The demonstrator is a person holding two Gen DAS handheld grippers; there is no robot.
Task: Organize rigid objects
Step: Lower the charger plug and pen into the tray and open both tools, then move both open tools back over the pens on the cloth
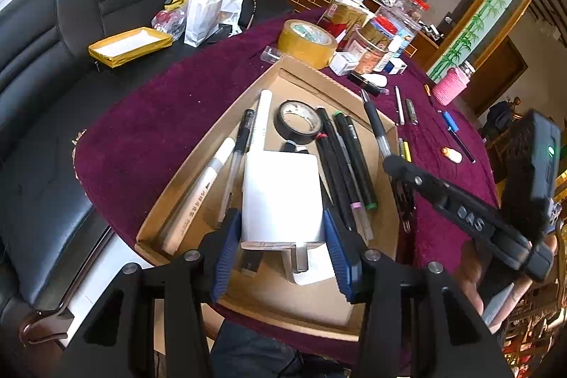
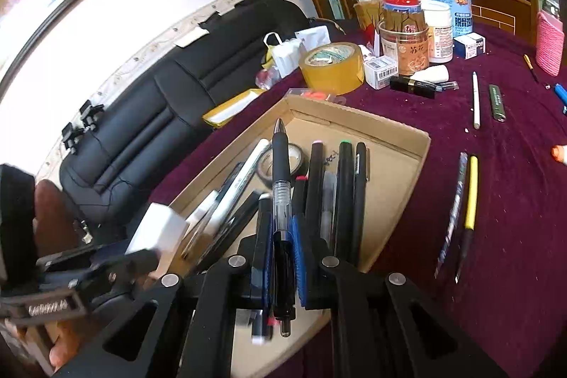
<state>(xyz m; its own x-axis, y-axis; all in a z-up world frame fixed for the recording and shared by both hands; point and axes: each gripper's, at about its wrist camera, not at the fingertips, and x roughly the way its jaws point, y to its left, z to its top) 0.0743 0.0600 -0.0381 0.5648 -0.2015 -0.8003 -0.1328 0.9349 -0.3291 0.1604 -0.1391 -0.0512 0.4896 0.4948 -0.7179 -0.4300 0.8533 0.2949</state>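
Note:
A shallow cardboard tray (image 1: 198, 162) (image 2: 407, 172) on the purple tablecloth holds several pens, markers and a roll of black tape (image 1: 297, 123). My left gripper (image 1: 280, 236) is shut on a white plug adapter (image 1: 281, 193) and holds it above the tray; the adapter also shows in the right wrist view (image 2: 159, 231). My right gripper (image 2: 283, 257) is shut on a black click pen (image 2: 281, 197) and holds it over the tray's near side. It appears in the left wrist view (image 1: 397, 165) at the tray's right rim with the pen (image 1: 374, 119).
Loose pens (image 2: 471, 193), a white stylus (image 2: 476, 100) and a green stick (image 2: 497, 102) lie on the cloth right of the tray. Packing tape (image 2: 333, 68), jars (image 2: 404, 38) and boxes stand behind it. A black sofa (image 1: 46, 66) lies to the left.

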